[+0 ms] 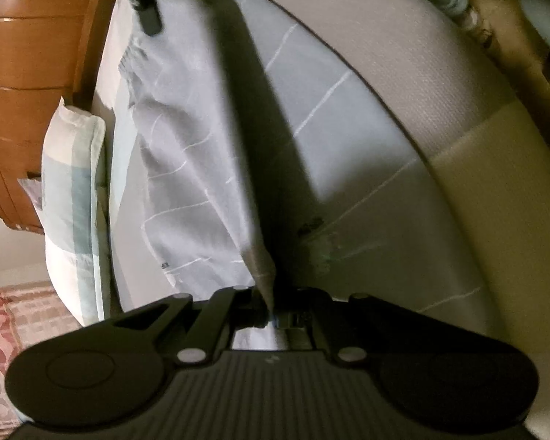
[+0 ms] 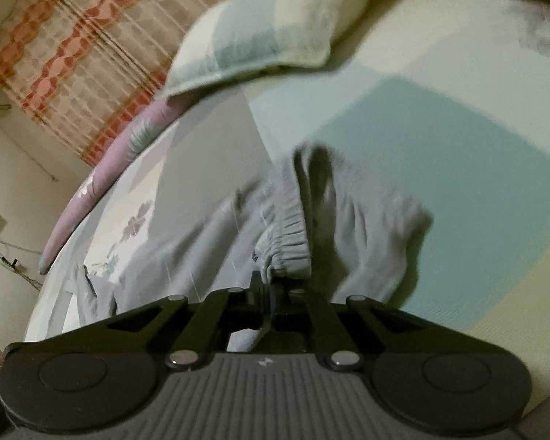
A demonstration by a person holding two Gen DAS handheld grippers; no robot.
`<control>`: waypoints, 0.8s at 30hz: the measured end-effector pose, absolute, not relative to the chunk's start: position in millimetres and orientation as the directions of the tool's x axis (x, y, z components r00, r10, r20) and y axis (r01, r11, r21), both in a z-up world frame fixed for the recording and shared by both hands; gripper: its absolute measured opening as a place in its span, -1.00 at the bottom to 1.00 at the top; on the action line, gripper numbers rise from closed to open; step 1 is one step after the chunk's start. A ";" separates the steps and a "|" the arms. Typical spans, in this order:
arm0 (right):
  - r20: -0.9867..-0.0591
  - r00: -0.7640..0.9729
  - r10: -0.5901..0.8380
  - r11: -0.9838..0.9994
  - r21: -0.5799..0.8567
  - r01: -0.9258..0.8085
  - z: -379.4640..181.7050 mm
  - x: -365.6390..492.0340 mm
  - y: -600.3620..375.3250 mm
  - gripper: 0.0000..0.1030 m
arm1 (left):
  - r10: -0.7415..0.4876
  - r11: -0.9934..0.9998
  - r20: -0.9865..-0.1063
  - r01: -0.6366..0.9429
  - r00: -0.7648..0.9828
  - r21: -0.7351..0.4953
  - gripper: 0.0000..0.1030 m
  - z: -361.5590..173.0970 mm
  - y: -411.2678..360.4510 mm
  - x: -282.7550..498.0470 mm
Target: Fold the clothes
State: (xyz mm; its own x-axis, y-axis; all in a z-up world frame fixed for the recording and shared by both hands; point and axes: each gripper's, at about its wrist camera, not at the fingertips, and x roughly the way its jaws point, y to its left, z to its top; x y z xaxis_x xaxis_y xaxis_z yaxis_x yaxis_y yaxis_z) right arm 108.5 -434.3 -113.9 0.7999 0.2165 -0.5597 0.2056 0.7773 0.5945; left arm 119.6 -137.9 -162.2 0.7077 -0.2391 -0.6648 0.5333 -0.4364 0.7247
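1. The task's thing is a pale grey pair of trousers in thin cloth with fine white check lines. It lies partly lifted over a bed covered by a sheet in blocks of pale green, teal and cream; the gathered elastic waistband shows in the right wrist view.

2. The left gripper has its black jaws pressed together on a bunched, narrow end of the cloth, which rises from the jaws as a taut ridge. That pinch seems meant to anchor one end so the fabric hangs straight.

3. The right gripper is likewise clamped tight, with the waistband edge caught between its jaws. Its black finger also appears at the top of the left wrist view, at the far end of the garment.

4. Held at opposite ends, the trousers stretch between the two hands, likely so they can be spread flat on the bed and doubled over.

5. A teal-and-white checked pillow rests at the bed's edge, well apart from the cloth, leaving the middle of the sheet free for folding.
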 end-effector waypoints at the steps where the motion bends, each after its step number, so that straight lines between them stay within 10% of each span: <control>1: -0.554 0.805 0.213 0.781 0.591 0.200 -108.0 108.5 -438.5 -0.92 | -0.236 -0.432 -0.662 0.533 0.711 0.727 -1.00 -158.4 -139.8 118.5; 24: -0.635 0.757 0.152 0.827 0.501 0.254 -116.4 102.7 -483.5 -0.91 | -0.250 -0.425 -0.765 0.643 0.594 0.638 -1.00 -141.9 -194.0 86.5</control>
